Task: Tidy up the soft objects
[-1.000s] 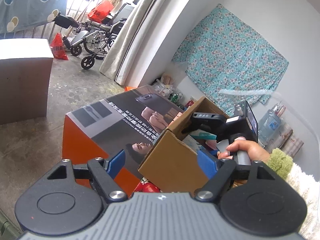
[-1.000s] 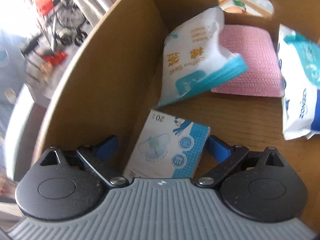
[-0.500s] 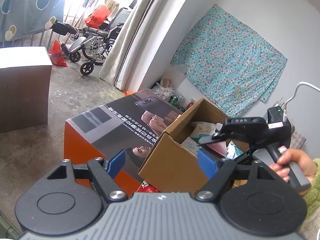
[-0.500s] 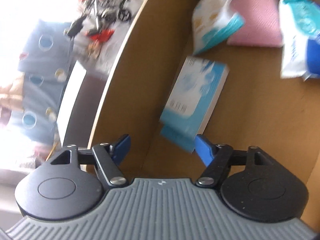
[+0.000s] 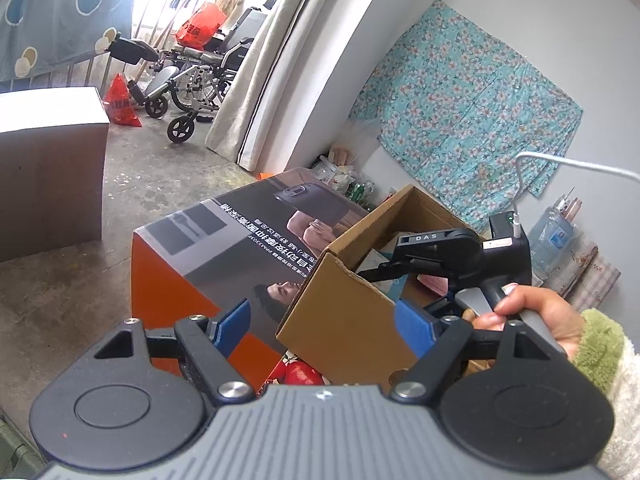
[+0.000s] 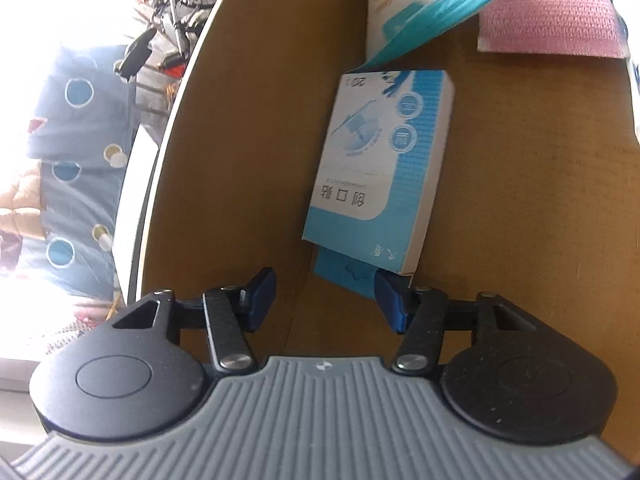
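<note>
Right gripper (image 6: 326, 300) is inside the carton (image 6: 248, 152), jaws just been closing but nothing between them, pads clear. The blue box (image 6: 384, 168) lies flat mid-frame (wipes pack (image 6: 404, 4) and pink pack (image 6: 548, 12) up top). Left gripper (image 5: 324, 326) hangs outside, jaws wide, empty.

Inside the open brown cardboard box (image 6: 520, 208) are counted one flat blue-and-white carton (image 6: 384, 168), one folded pink cloth (image 6: 548, 12) and one white-and-teal soft pack (image 6: 416, 4)
</note>
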Motion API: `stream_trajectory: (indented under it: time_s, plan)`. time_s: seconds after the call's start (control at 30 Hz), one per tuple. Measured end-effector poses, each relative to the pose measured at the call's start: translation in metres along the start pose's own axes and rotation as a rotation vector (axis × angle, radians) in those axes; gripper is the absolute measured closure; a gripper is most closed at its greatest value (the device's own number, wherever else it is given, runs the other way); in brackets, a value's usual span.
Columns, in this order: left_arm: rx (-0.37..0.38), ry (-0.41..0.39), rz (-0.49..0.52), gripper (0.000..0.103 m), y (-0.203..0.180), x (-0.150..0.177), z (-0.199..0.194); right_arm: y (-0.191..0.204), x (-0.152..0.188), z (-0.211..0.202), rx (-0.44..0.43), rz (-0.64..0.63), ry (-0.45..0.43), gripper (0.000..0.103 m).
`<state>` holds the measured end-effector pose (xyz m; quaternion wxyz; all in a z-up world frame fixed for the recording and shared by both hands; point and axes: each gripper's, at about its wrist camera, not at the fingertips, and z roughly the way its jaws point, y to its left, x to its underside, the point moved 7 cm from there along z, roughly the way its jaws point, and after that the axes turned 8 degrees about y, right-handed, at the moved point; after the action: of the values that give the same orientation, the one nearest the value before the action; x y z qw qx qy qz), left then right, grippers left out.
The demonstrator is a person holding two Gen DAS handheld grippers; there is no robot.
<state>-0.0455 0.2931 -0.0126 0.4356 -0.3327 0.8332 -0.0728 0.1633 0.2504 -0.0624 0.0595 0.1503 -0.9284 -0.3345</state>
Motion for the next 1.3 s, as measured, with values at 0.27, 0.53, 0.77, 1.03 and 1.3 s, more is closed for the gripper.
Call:
stream_trajectory:
  time_s: [0.27,0.53,0.77,1.03,1.3]
  plan:
    - [-0.004,0.003,0.016,0.022,-0.006,0.001,-0.001,-0.005,-0.003,-0.004,-0.049,0.021,-0.013,0.045]
    - [0.046,-0.022,0.097,0.013,-0.036,0.005,-0.010,0.019,0.027,-0.069,-0.124,-0.106,-0.087,0.029]
    - [0.136,-0.014,0.260,0.005,-0.104,0.014,-0.016,0.019,0.075,-0.167,-0.187,-0.266,-0.223,0.020]
    - [0.317,0.003,0.488,0.000,-0.221,0.043,-0.020,-0.069,0.121,-0.305,-0.091,-0.258,-0.421,0.010]
    - [0.468,0.063,0.732,0.000,-0.349,0.090,0.010,-0.224,0.158,-0.426,0.064,-0.012,-0.655,0.005]
